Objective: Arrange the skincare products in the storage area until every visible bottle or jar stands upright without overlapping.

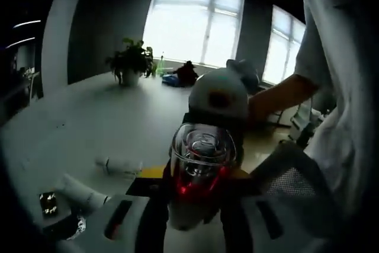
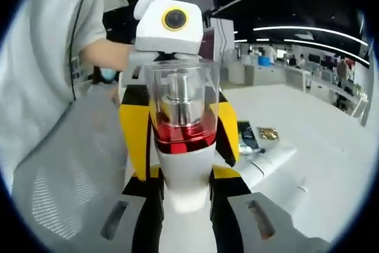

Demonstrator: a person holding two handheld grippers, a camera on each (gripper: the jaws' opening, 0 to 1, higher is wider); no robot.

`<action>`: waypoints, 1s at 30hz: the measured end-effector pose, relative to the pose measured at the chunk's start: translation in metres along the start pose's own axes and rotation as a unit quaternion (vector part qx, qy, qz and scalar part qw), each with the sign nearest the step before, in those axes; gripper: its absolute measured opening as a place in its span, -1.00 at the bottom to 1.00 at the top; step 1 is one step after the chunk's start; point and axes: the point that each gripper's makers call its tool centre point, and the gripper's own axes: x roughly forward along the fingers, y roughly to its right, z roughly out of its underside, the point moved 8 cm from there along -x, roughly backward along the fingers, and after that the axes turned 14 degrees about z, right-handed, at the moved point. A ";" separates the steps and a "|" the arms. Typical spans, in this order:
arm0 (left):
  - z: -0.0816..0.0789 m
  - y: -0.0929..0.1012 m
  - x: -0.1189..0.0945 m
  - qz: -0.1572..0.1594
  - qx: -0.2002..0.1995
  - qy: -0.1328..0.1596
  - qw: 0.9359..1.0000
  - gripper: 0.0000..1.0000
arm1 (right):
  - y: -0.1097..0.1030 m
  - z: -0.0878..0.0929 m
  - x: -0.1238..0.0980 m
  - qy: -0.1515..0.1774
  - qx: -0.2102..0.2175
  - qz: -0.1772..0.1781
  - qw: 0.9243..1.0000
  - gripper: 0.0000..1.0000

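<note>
Basically, labels below.
Bottle: white body, red band, clear cap (image 2: 180, 122), held up off the table between both grippers; left gripper view sees it cap-on (image 1: 200, 164).
Right gripper: (image 2: 185, 205) jaws closed on the white lower body of the bottle, which stands upright in this view.
Left gripper: (image 1: 192, 217) jaws clamp the bottle's body from the far side; its yellow-black jaws flank the bottle in the right gripper view (image 2: 180, 140).
Table: white (image 1: 89, 117), below the bottle.
Tubes: two white ones lying flat, one (image 1: 121, 166) mid-left, one (image 1: 80, 192) nearer; the right gripper view shows one lying (image 2: 269, 163).
Sachet: small, gold-dark (image 2: 267, 133), flat on table beyond the tube.
Mesh basket: grey (image 2: 65, 176), just beside the grippers.
Plant: potted (image 1: 131, 62), far end of table.
Person: grey sleeve (image 2: 41, 45), arm reaching to the left gripper.
</note>
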 end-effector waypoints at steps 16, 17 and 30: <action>0.007 -0.051 0.035 0.018 -0.011 0.004 1.000 -0.38 | 0.034 0.031 -0.003 -0.046 -0.020 0.017 0.999 -0.43; 0.007 -0.053 0.036 0.019 -0.012 0.003 1.000 -0.38 | 0.036 0.032 -0.003 -0.047 -0.021 0.018 0.998 -0.43; 0.002 -0.081 0.043 0.027 -0.004 0.030 0.999 -0.38 | 0.062 0.034 -0.005 -0.046 -0.033 0.035 0.998 -0.42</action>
